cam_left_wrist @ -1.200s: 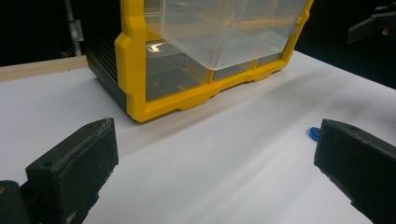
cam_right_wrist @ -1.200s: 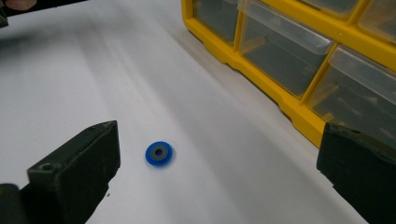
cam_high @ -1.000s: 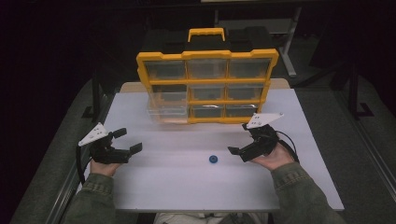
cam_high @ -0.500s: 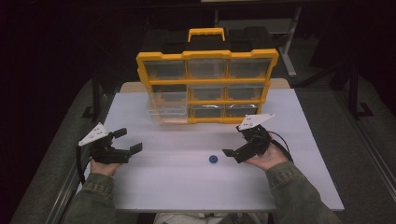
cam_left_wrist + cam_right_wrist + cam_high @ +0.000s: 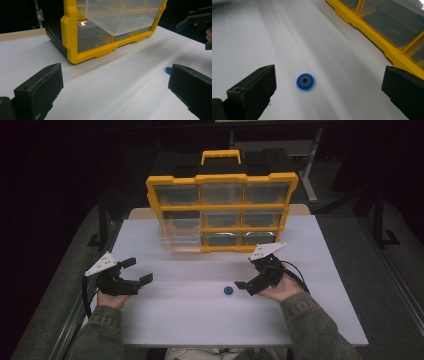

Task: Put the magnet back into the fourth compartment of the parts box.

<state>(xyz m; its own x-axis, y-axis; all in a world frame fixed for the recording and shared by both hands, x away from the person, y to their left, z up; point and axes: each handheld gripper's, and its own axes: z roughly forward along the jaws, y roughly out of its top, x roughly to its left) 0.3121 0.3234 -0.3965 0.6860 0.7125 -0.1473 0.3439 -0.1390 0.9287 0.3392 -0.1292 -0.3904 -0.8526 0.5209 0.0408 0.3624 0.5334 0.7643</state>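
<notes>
A white table [image 5: 200, 320] carries a yellow organiser [image 5: 222, 215] of clear drawers standing upright at the back, its fronts facing the person, with one clear drawer [image 5: 179, 240] at the lower left pulled partway out. Nearer, the left gripper [image 5: 136, 271] hangs over the table's left side, jaws spread and empty, aimed towards the organiser. The right gripper [image 5: 246, 288] sits low over the table, jaws spread wide, pointing at a small blue ring [image 5: 305, 81] lying flat just ahead of it, hole upward; being round, it has no long axis to speak of. I'd guess this is the approach for a pick: next the jaws must straddle the ring and close, and the open drawer looks the likely destination.
</notes>
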